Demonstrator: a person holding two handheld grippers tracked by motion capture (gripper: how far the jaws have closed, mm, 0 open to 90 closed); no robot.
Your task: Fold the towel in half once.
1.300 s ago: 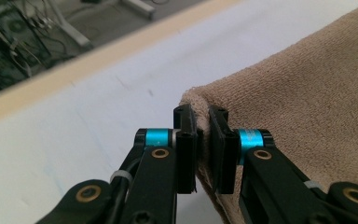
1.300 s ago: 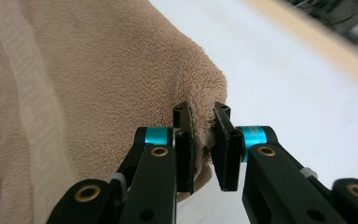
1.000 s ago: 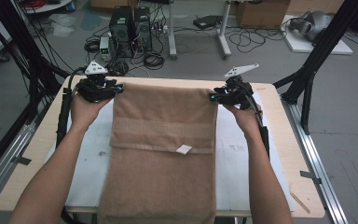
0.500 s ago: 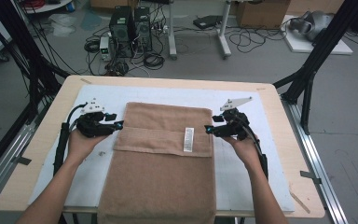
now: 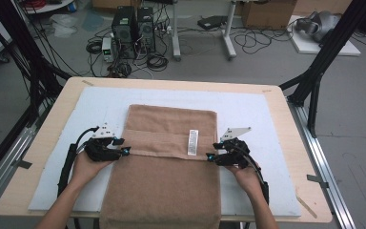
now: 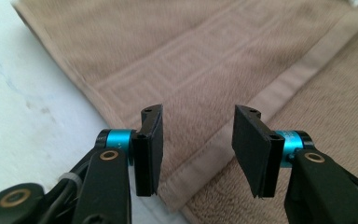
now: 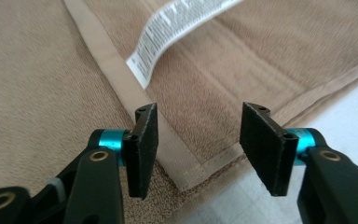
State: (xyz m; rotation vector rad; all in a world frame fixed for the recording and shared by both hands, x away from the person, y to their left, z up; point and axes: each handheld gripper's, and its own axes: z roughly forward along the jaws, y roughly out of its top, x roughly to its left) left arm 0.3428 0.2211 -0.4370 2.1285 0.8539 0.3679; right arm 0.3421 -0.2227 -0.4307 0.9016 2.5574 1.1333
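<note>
Straddling the folded brown towel's (image 5: 167, 143) hem corners, left gripper (image 6: 198, 147) and right gripper (image 7: 198, 147) gape wide, empty — probably just laying the fold flat.

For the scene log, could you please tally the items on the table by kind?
Brown towel: 1
White care label: 1
White mat: 1
Grippers, left gripper and right gripper, both open: 2
Total: 5
</note>
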